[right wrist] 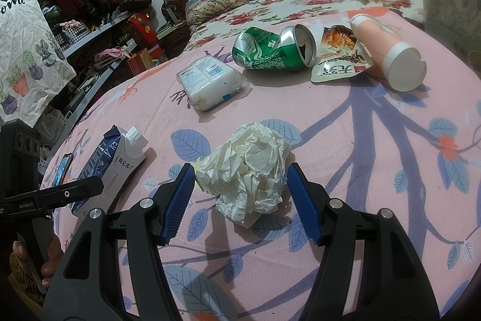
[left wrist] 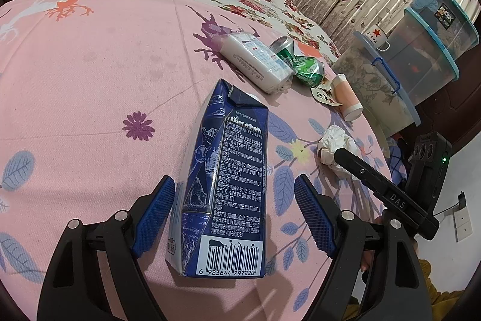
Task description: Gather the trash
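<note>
Left tongs [left wrist: 234,218] apart, straddling carton [left wrist: 222,179]; right tongs [right wrist: 240,197] apart around tissue [right wrist: 245,170]. Both staged to grab.

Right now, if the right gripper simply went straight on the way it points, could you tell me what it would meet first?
The right gripper would most likely meet the crumpled tissue first; it already lies between the open fingers on the pink cloth.
</note>
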Action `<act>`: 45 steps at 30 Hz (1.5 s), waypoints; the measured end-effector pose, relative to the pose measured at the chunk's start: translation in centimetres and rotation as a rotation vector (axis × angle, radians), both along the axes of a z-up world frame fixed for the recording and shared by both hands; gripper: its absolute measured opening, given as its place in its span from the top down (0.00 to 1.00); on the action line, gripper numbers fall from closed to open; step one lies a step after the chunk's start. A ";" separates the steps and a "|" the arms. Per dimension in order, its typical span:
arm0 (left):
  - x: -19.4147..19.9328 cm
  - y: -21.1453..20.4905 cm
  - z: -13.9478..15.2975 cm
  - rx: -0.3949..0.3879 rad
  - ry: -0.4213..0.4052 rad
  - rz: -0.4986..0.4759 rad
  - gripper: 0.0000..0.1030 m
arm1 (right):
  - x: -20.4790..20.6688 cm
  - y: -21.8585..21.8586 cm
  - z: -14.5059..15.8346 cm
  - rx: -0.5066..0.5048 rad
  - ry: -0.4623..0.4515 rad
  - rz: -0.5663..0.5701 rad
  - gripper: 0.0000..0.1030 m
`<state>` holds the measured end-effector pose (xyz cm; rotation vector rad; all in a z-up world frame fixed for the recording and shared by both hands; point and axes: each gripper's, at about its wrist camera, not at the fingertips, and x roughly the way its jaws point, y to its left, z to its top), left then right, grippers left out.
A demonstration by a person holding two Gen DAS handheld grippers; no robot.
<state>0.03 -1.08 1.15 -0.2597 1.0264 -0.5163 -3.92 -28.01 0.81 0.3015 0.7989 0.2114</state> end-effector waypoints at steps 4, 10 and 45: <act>0.0 0.0 0.0 0.000 0.000 -0.001 0.24 | 0.0 0.0 0.0 0.000 0.000 0.000 0.37; -0.1 -0.4 0.1 -0.001 -0.003 -0.003 0.17 | 0.0 0.0 0.0 0.000 0.000 0.000 0.36; -0.2 -0.6 0.3 0.009 -0.006 -0.005 0.17 | -0.1 0.0 0.0 0.000 -0.001 0.000 0.36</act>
